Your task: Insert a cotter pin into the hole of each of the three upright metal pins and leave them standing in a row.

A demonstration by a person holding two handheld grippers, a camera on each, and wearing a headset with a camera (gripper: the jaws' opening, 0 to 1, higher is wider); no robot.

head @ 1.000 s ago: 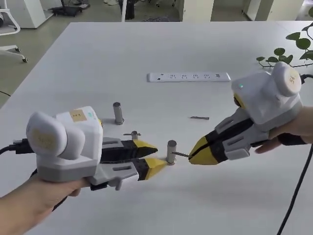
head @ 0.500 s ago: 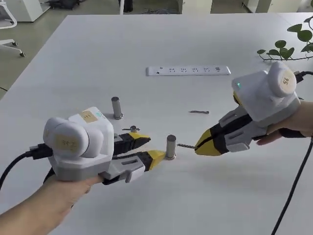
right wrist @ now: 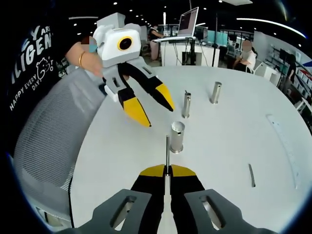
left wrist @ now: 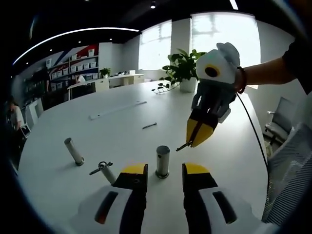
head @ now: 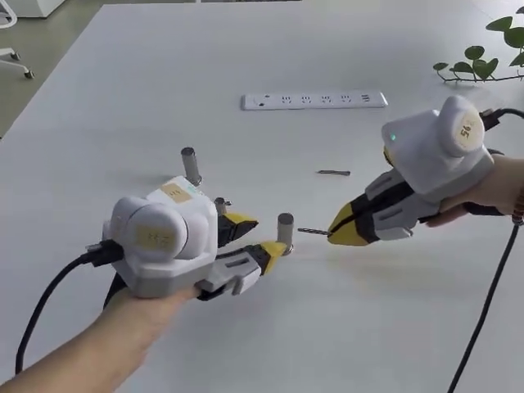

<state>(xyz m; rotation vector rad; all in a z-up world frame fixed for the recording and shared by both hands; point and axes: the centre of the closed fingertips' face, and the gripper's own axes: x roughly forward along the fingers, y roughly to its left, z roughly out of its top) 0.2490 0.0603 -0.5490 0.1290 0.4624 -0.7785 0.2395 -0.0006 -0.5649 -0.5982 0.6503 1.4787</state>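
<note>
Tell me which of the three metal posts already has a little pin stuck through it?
The middle post: a cotter pin pokes through its top. The far post and the near post have bare tops.

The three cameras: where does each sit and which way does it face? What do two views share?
Head view: on the person's head, facing down at the table; left hand and right hand show, holding left gripper and right gripper.
Left gripper view: on the left gripper, facing along its open jaws at the metal pin; the right hand shows beyond.
Right gripper view: on the right gripper, facing along its cotter pin at that pin; left hand and shirt show.
Shared: both gripper views face this pin from opposite sides.
</note>
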